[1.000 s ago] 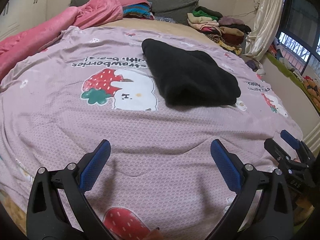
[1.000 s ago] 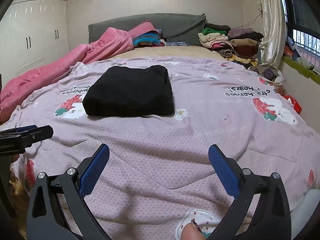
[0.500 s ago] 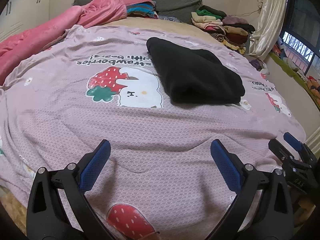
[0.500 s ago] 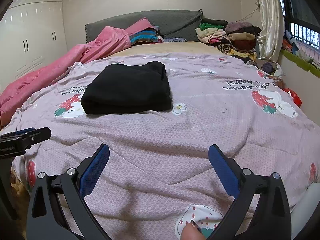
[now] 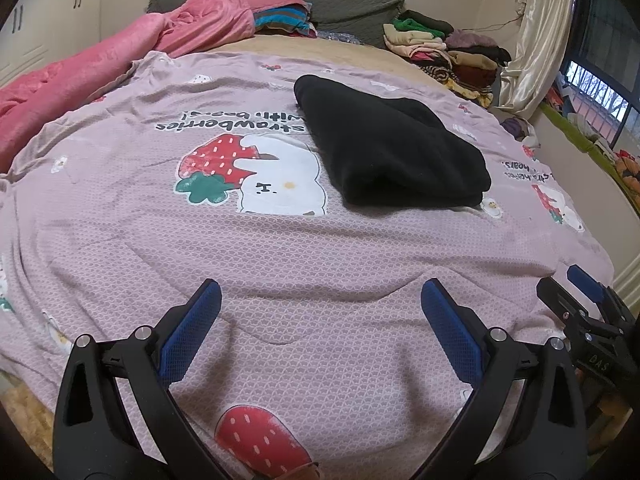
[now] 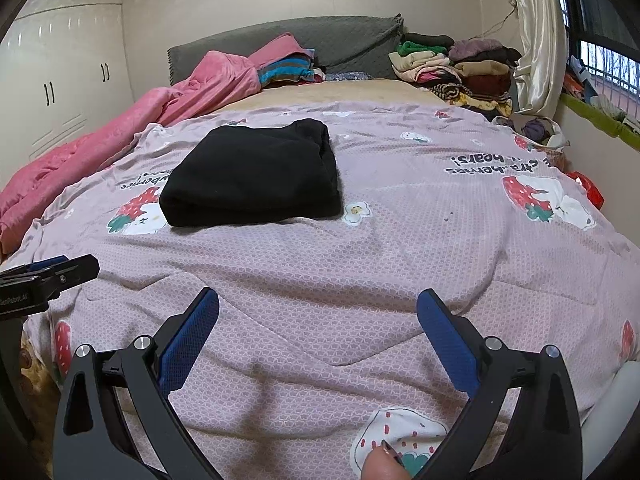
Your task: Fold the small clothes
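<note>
A black garment [image 5: 392,152] lies folded into a thick rectangle on the pink strawberry-print bedspread [image 5: 280,264]; it also shows in the right wrist view [image 6: 256,176]. My left gripper [image 5: 320,300] is open and empty, low over the near part of the bed, well short of the garment. My right gripper [image 6: 318,308] is open and empty too, also near the bed's front edge. The right gripper shows at the right edge of the left wrist view [image 5: 580,300]. The left gripper shows at the left edge of the right wrist view [image 6: 48,276].
A pink blanket [image 6: 120,136] is heaped along the left side. Stacks of folded clothes [image 6: 452,68] sit at the head of the bed on the right, by a curtain [image 6: 536,40]. A grey headboard [image 6: 320,40] and white wardrobe [image 6: 60,76] stand behind.
Both grippers have drawn back slightly and risen, still open. The black garment has not moved.
</note>
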